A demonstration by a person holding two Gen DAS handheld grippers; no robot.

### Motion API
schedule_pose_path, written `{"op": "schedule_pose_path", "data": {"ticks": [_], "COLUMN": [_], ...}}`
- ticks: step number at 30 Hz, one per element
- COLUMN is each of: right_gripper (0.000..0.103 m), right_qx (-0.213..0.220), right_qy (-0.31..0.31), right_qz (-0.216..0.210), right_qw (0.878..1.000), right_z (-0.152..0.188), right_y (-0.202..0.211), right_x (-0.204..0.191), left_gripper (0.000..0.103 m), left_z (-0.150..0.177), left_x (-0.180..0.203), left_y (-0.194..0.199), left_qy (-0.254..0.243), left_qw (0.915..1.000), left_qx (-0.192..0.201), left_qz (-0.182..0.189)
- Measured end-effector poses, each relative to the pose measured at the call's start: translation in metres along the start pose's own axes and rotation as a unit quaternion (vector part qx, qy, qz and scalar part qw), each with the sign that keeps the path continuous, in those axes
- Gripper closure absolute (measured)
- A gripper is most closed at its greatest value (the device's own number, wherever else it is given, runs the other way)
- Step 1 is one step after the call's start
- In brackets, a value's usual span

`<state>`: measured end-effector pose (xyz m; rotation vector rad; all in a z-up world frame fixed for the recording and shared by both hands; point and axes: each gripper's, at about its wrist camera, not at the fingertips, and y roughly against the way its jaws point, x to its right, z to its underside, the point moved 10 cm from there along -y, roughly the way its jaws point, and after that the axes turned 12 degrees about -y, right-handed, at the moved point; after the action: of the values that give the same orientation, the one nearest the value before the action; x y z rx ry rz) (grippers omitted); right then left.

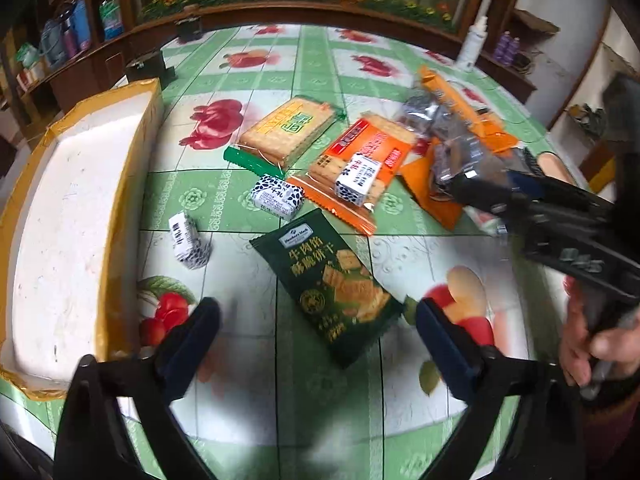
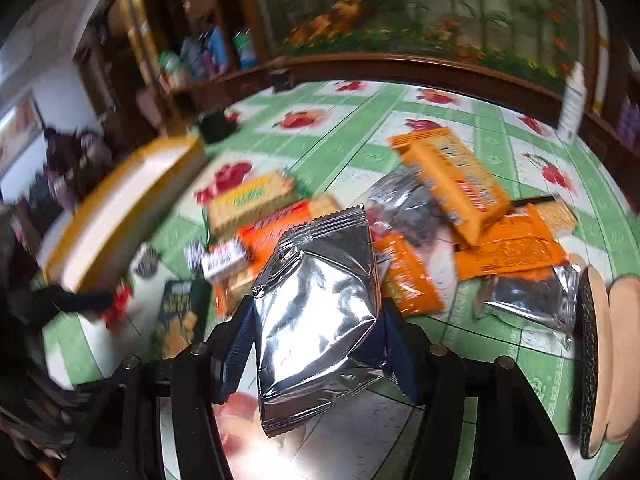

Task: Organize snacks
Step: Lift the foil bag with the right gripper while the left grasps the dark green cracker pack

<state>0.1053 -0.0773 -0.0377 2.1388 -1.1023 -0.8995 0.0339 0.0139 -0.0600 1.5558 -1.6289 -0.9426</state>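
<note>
Between the 2 wide-apart, empty fingers of the left hand-held gripper (image 1: 318, 322) lies a dark green biscuit packet (image 1: 326, 284), flat on the bench (image 1: 320, 400) just ahead of the fingertips, its long axis running diagonally from far-left to near-right. To its left stands an open white foam box (image 1: 72, 216), the likely place for the snacks. Further right, the right hand-held gripper (image 2: 318, 338) is clamped on a silver foil packet (image 2: 316, 312), so the left is nearer the green one.
</note>
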Motion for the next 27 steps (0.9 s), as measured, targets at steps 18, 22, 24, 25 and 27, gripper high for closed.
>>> {"op": "schedule_pose_path", "data": {"ticks": [18,22,24,25,27], "right_gripper": [0.037,0.037,0.037,0.037,0.037], "right_qx": [0.032,0.03,0.028,0.027,0.023], "right_qy": [-0.007,-0.004,-0.006,-0.007,-0.01], "right_qz": [-0.014,-0.011,-0.011,-0.01,-0.012], "right_qw": [0.999,0.999,1.0,1.0,1.0], "right_z": [-0.006,-0.004,-0.004,-0.004,-0.003], "right_y": [0.012,0.008,0.007,0.006,0.005], "right_x": [-0.011,-0.011,-0.009,-0.008,-0.008], "left_gripper": [0.093,0.074,0.061,0.046,0.037], "left_z": [-0.003,-0.008,-0.011,-0.011,-0.015], "left_x": [0.007,0.002,-0.001,-0.003,-0.01], "left_y": [-0.011,-0.013,-0.014,-0.015,-0.014], "left_qy": [0.001,0.002,0.01,0.016,0.028], "left_qw": [0.9987,0.9992,0.9989,0.9989,0.9985], "left_qx": [0.02,0.024,0.023,0.023,0.032], "left_qz": [0.047,0.032,0.038,0.038,0.035]}}
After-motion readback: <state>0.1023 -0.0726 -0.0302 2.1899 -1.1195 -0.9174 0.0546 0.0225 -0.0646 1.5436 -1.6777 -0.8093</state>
